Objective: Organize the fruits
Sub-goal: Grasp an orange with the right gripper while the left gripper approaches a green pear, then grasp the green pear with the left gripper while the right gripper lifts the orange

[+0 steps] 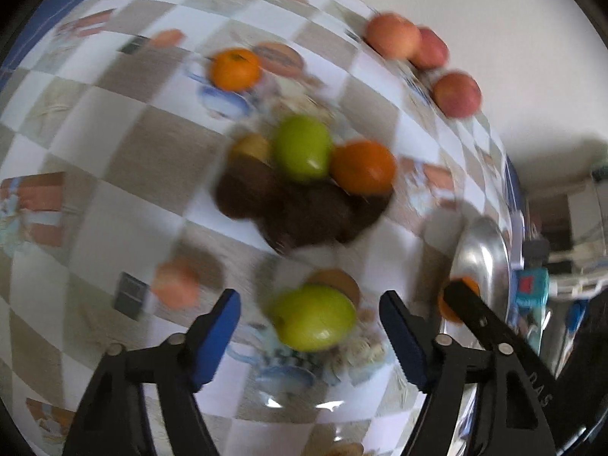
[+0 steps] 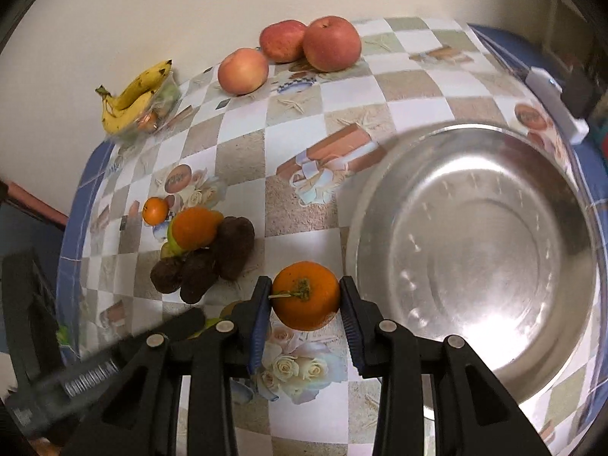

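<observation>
While your right gripper (image 2: 306, 296) pinches the orange (image 2: 306, 295) beside the bowl (image 2: 570, 205) to its right, your wide-open left gripper (image 1: 309, 323) straddles a green apple (image 1: 313, 317); a rushed close could knock it rolling.

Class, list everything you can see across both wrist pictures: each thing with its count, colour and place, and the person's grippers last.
red apples: three, red-pink, far table edge by the wall
bananas: one bunch, yellow, far left corner
clear container: one, beside the bananas
oranges: three, orange; one loose, one in the central pile, one gripped
green apples: two, green; one in the pile, one before the left gripper
brown fruits: several, dark brown, central pile
metal bowl: one, silver, right side
tablecloth: checkered, printed
left gripper: open
right gripper: shut on orange
</observation>
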`<state>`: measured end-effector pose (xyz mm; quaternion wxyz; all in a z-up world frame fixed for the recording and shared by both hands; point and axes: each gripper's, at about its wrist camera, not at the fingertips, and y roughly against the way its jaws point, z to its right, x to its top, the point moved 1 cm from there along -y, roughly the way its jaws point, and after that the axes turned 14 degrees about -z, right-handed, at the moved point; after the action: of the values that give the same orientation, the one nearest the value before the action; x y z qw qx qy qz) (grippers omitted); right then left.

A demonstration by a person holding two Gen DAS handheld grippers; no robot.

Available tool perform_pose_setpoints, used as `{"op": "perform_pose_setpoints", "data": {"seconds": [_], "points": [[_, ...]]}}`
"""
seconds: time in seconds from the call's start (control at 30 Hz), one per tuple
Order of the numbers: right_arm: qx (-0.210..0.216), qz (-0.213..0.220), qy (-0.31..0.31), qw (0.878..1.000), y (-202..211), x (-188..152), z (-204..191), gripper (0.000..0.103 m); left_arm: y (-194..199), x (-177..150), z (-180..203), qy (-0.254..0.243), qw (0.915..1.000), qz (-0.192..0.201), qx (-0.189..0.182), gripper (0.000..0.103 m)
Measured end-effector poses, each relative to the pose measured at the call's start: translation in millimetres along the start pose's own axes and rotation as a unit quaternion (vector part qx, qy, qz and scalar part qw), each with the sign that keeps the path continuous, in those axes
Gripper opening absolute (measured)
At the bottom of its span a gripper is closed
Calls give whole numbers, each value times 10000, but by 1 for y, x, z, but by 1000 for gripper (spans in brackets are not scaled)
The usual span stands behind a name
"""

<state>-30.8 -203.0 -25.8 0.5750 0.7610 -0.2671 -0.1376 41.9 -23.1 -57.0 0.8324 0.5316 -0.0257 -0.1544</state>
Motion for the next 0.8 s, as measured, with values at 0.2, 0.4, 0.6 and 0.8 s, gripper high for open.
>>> {"op": "perform_pose_setpoints", "data": {"seconds": [0.2, 0.4, 0.6, 0.8], "points": [[-18, -37, 100, 9999, -2, -3, -3, 37, -16, -1, 12, -203, 9990, -145, 365, 59], [-22, -65, 100, 9999, -4, -3, -3, 37, -23, 5, 23, -347, 9976, -32, 599, 56], [-11, -76, 96, 9999, -5, -3, -3, 37, -25, 5, 23, -342, 9974, -17, 629, 54], [151, 0, 17, 9999, 2, -1, 2, 37, -19, 2, 28, -410, 9980, 28, 490, 54]]}}
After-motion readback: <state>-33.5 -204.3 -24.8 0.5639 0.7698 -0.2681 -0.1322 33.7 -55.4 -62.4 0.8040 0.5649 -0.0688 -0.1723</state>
